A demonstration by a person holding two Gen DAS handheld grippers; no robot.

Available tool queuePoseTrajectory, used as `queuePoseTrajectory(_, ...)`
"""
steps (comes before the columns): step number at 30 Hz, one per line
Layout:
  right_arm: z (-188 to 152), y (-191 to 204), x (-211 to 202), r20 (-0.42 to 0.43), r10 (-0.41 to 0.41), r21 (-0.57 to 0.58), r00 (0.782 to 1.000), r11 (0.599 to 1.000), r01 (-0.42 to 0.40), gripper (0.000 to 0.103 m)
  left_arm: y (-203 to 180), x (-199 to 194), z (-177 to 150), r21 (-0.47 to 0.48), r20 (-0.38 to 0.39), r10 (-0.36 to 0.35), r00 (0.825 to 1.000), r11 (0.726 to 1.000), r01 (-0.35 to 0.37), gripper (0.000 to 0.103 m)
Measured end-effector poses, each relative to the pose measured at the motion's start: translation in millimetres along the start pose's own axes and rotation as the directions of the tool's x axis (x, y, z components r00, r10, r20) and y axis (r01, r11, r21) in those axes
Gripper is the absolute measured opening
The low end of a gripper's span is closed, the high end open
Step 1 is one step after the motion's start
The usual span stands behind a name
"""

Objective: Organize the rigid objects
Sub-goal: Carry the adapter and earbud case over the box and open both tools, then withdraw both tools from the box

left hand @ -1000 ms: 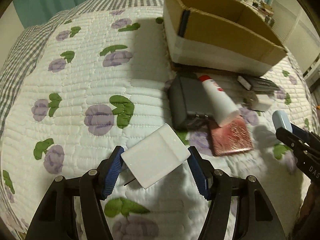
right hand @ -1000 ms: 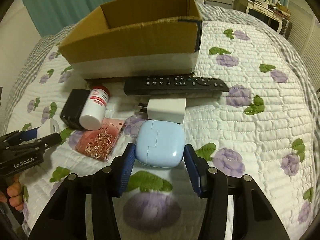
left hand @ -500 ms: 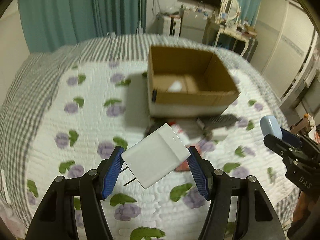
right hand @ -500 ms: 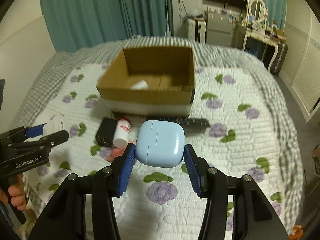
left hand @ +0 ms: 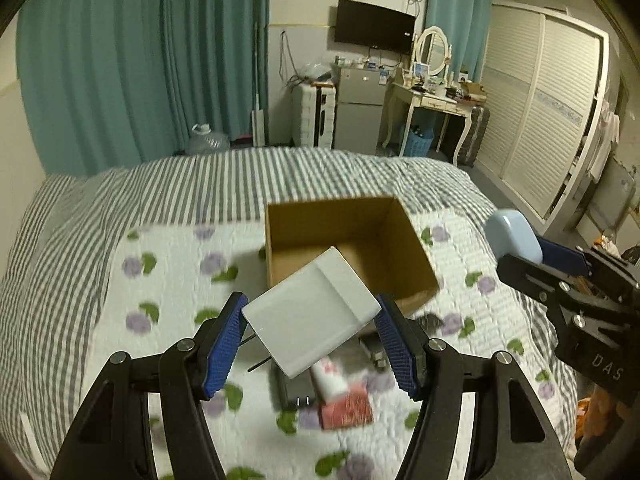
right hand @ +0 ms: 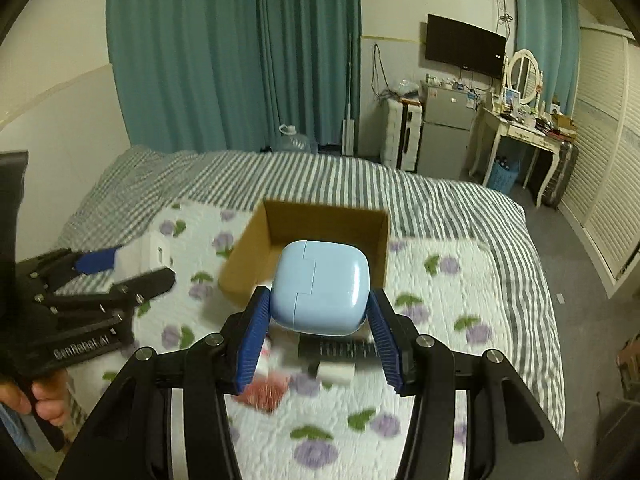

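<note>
My left gripper (left hand: 310, 330) is shut on a white charger plug (left hand: 312, 312), held high above the bed; it also shows in the right wrist view (right hand: 150, 254). My right gripper (right hand: 318, 320) is shut on a light blue case (right hand: 320, 288), also held high; it shows at the right of the left wrist view (left hand: 514, 240). An open cardboard box (left hand: 348, 240) sits on the quilt below both grippers (right hand: 320, 224). Its floor is mostly hidden behind the held objects.
On the floral quilt (left hand: 168, 280) in front of the box lie a black adapter (left hand: 294, 392), a white bottle (left hand: 330, 376), a red card (left hand: 346, 406), a black remote (right hand: 340, 349) and a white charger (right hand: 336, 372). A dresser and wardrobe stand beyond the bed.
Both grippers have risen far above the bed with their objects still held. The box and the loose items now look small and sit lower in both views.
</note>
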State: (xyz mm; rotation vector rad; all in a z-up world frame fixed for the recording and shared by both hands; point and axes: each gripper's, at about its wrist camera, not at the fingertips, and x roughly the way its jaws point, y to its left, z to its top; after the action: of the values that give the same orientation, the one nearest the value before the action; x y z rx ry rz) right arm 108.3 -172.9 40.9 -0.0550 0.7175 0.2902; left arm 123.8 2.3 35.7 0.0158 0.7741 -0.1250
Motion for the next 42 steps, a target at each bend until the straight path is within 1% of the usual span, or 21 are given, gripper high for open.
queuePoseTrajectory(2,16.5,-4.4,10.4,0.009,0.01,0.006,1.0,1.0,-0.01,0.05,-2.6,13.8,13.5,0.017,0.003,0.0,1.0,1.0,0.0,0.066)
queuePoseTrajectory(6,45.2,-10.8,44.4,0.012,0.026,0.009,1.0,1.0,-0.026,0.05,-4.6,60.9,34.3,0.047,-0.017,0.0,1.0,0.999,0.001,0.066)
queuePoseTrajectory(9,58.5,-18.9,80.7,-0.004,0.038,0.016,0.999,0.999,-0.038,0.05,-5.0,99.9,42.5,0.055,-0.053,0.003,0.999,0.998,0.0,0.066)
queuePoseTrajectory(10,62.2,-23.7,99.1,-0.02,0.04,0.026,0.999,0.999,-0.04,0.05,-4.6,111.7,43.7,0.054,-0.066,-0.001,0.998,0.999,0.004,0.066)
queuePoseTrajectory(14,65.6,-38.6,151.2,-0.065,0.039,0.044,0.997,0.998,-0.036,0.05,-1.9,160.2,40.8,0.06,-0.114,0.005,0.993,0.998,0.001,0.066)
queuePoseTrajectory(18,55.3,-50.8,198.7,-0.118,0.034,0.05,0.992,0.998,-0.028,0.05,1.8,197.4,29.6,0.047,-0.15,0.0,0.989,0.999,0.007,0.066)
queuePoseTrajectory(22,43.6,-61.7,221.0,-0.15,0.046,0.078,0.988,0.996,-0.035,0.05,1.5,207.8,23.1,0.047,-0.159,-0.007,0.987,0.999,0.015,0.069)
queuePoseTrajectory(23,41.5,-65.4,223.4,-0.154,0.059,0.093,0.986,0.995,-0.044,0.056,-0.1,207.9,23.3,0.045,-0.167,-0.007,0.986,0.999,0.015,0.069)
queuePoseTrajectory(24,40.3,-67.9,223.6,-0.149,0.06,0.102,0.987,0.994,-0.045,0.073,-1.3,205.8,23.1,0.047,-0.171,-0.005,0.985,0.999,0.013,0.069)
queuePoseTrajectory(25,39.8,-70.1,221.2,-0.138,0.051,0.109,0.989,0.993,-0.036,0.078,-2.2,202.8,23.6,0.05,-0.169,0.001,0.986,0.999,0.008,0.069)
queuePoseTrajectory(26,40.5,-71.3,215.9,-0.123,0.046,0.114,0.991,0.993,-0.032,0.08,-2.8,198.6,24.5,0.054,-0.165,0.006,0.986,0.999,0.003,0.069)
queuePoseTrajectory(29,45.3,-74.2,194.2,-0.094,0.032,0.109,0.995,0.994,-0.022,0.082,-2.3,177.7,29.4,0.055,-0.146,0.018,0.989,0.998,-0.01,0.069)
queuePoseTrajectory(31,48.1,-76.0,175.3,-0.075,0.014,0.099,0.997,0.995,-0.006,0.083,-0.2,155.5,32.7,0.051,-0.128,0.017,0.992,0.999,-0.011,0.069)
queuePoseTrajectory(34,50.0,-77.7,138.8,-0.044,-0.009,0.067,0.999,0.998,0.012,0.085,5.4,122.0,33.8,0.046,-0.104,0.043,0.994,0.998,-0.038,0.07)
queuePoseTrajectory(37,43.2,-74.1,100.8,-0.026,-0.038,0.007,0.999,0.999,0.038,0.085,12.5,89.8,24.5,0.027,-0.093,0.062,0.994,0.998,-0.06,0.07)
queuePoseTrajectory(39,31.7,-69.5,75.9,-0.025,-0.056,-0.04,0.998,0.998,0.055,0.085,13.9,72.0,14.9,0.023,-0.094,0.077,0.993,0.997,-0.075,0.07)
queuePoseTrajectory(42,10.4,-62.4,53.1,-0.025,-0.076,-0.087,0.997,0.993,0.074,0.085,15.2,52.5,-6.1,0.017,-0.095,0.091,0.991,0.996,-0.09,0.07)
